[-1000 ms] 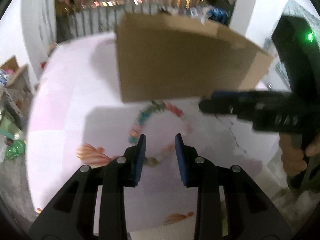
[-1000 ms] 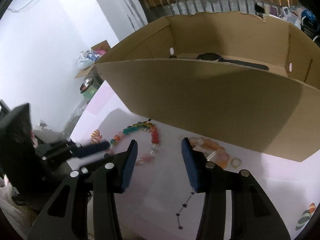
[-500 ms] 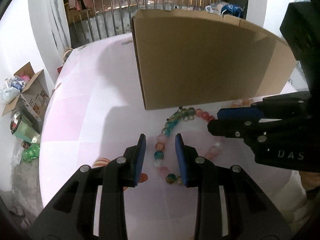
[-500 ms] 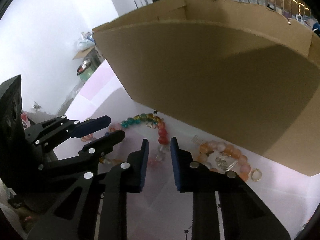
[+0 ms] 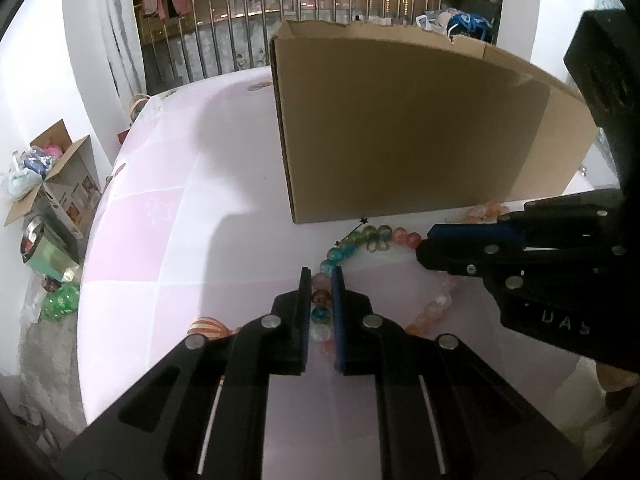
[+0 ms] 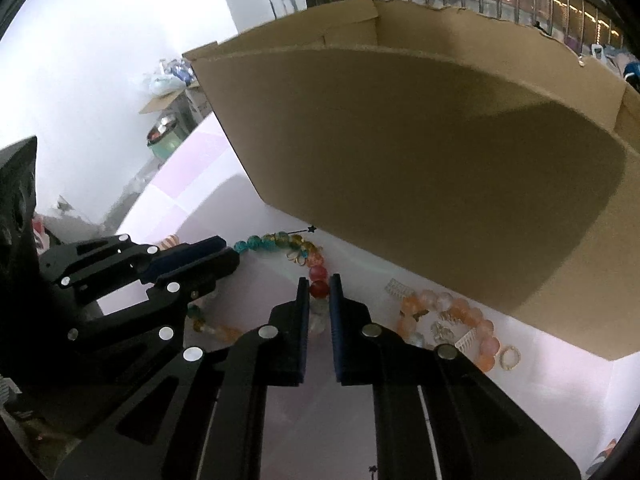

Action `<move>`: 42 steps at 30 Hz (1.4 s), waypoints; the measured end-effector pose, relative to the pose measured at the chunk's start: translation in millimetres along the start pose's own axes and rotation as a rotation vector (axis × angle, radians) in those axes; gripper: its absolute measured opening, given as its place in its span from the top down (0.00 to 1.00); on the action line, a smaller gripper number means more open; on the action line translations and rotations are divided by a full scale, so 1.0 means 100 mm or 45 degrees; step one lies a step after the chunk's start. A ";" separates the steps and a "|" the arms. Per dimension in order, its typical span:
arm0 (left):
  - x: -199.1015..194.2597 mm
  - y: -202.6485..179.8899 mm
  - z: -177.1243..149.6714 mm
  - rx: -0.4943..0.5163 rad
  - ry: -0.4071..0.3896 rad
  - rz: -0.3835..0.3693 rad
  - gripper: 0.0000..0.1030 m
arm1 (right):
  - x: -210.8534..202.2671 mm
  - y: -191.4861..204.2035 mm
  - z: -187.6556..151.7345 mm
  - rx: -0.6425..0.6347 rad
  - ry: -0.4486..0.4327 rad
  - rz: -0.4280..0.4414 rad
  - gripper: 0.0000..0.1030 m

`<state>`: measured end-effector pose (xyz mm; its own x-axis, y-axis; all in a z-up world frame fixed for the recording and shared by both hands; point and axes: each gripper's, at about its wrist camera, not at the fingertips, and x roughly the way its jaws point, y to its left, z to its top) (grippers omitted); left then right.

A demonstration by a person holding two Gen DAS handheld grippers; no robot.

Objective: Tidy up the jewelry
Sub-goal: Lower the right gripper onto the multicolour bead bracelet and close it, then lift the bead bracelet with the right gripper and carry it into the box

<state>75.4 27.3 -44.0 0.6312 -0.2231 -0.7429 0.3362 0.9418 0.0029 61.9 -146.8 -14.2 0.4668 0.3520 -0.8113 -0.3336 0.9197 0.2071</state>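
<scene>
Now my left gripper and right gripper have just closed on the colourful glass-bead bracelet before the brown cardboard box, ready for lifting.

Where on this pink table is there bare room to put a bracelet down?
Bare: the pink table left of the cardboard box, out to its edge. Crowded: the strip before the box, with the multicolor bead bracelet, the peach bracelet, hair clips, a ring and both hand-held grippers.
</scene>
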 end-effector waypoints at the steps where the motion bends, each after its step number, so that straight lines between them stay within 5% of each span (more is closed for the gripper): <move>1: -0.02 0.00 0.01 -0.002 -0.004 0.001 0.92 | -0.05 -0.04 -0.01 0.008 -0.009 0.008 0.90; 15: -0.77 -0.04 0.15 -0.065 -0.136 -0.057 0.92 | -0.73 -0.01 -0.05 0.023 -0.172 0.077 0.90; 23: -1.44 -0.09 0.88 0.041 -0.432 -0.116 0.92 | -1.40 0.11 0.43 -0.055 -0.458 0.088 0.90; 27: -1.43 -0.16 1.35 0.087 -0.491 -0.175 0.92 | -1.51 -0.10 0.84 -0.029 -0.495 0.106 0.90; 35: -0.51 -0.13 1.80 0.095 -0.226 -0.198 0.92 | -0.94 -0.78 1.46 0.156 -0.156 0.186 0.90; 42: 0.11 -0.11 1.78 0.102 0.046 -0.180 0.91 | -0.28 -1.03 1.48 0.283 0.195 0.250 0.90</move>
<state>202.8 -30.4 67.0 0.5486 -0.3416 -0.7631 0.4753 0.8783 -0.0515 204.3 -225.6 67.8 0.2773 0.5117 -0.8132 -0.2105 0.8582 0.4682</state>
